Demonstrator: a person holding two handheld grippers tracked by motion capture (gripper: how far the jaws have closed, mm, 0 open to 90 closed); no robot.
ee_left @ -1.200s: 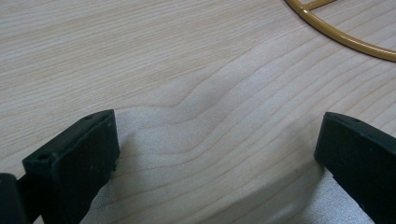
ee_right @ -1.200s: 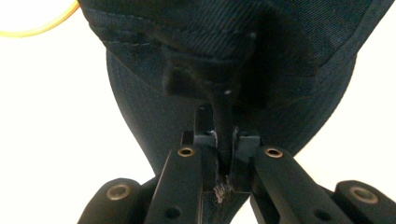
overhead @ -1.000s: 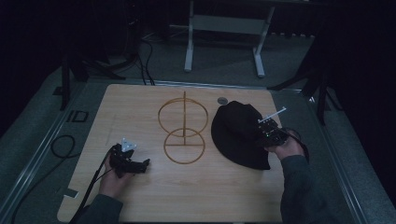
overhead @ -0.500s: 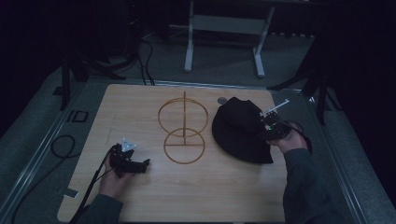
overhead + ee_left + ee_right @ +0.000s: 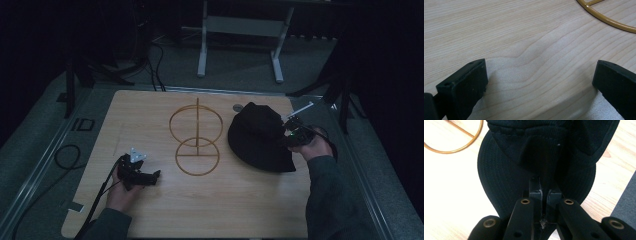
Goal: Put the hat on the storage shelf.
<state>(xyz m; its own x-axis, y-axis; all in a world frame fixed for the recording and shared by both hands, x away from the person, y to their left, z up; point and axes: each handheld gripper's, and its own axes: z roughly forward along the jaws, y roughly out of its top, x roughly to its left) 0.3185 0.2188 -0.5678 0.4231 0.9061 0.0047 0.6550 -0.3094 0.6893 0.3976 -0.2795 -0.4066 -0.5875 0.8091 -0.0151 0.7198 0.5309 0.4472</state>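
Wooden table (image 5: 150,125): right hand-held gripper (image 5: 291,131) pinching black hat (image 5: 257,135).

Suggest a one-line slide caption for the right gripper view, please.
Right gripper shut on the black hat, above the wooden table.

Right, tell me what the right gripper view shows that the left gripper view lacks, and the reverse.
Right gripper view alone: the black hat, with the right gripper shut on its fabric, and dark floor at the right edge. Left gripper view alone: the left gripper, its jaws wide apart with nothing between them. Both share the wooden table and part of the gold wire stand.
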